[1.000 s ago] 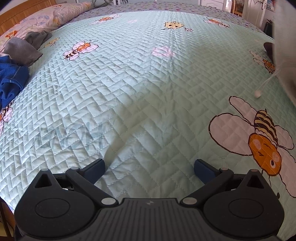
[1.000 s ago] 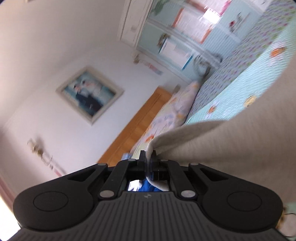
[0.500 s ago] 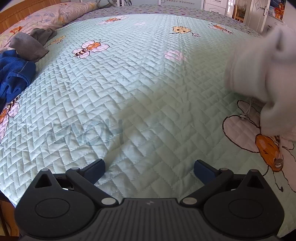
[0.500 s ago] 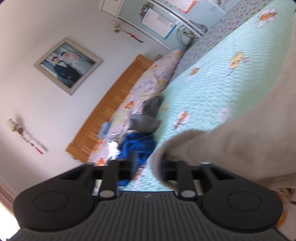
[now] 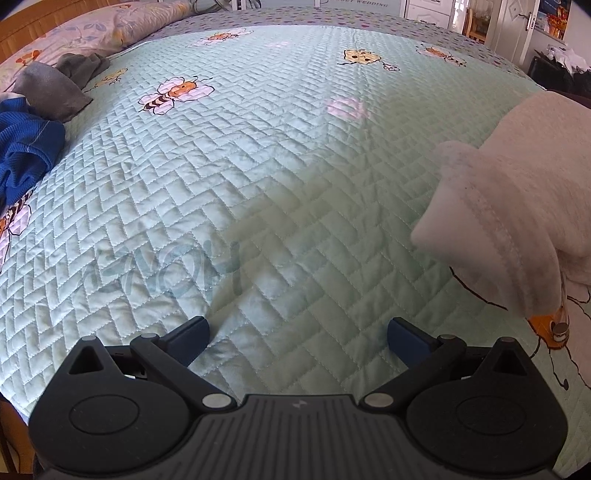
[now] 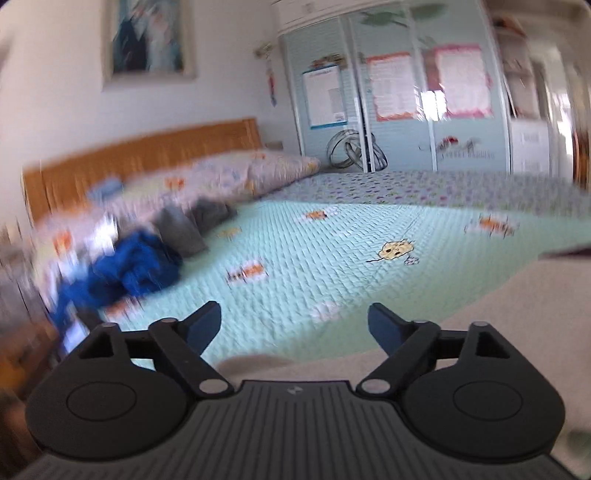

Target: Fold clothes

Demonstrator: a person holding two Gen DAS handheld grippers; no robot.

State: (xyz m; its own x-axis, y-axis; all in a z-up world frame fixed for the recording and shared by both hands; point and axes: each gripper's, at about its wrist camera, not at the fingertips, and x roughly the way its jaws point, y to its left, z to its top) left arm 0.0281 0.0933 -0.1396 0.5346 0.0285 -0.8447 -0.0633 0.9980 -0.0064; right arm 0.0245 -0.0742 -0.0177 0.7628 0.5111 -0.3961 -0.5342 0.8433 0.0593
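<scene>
Both tongs are spread wide and hold nothing. The left tongs (image 5: 297, 334) hover low over the pale green quilted bed (image 5: 258, 177), and the cream garment (image 5: 517, 206) lies bunched on the quilt off to their right. The right tongs (image 6: 295, 325) hang just above that same garment (image 6: 498, 314). A blue garment (image 5: 26, 147) and grey clothes (image 5: 48, 88) sit near the pillows (image 5: 110, 26).
</scene>
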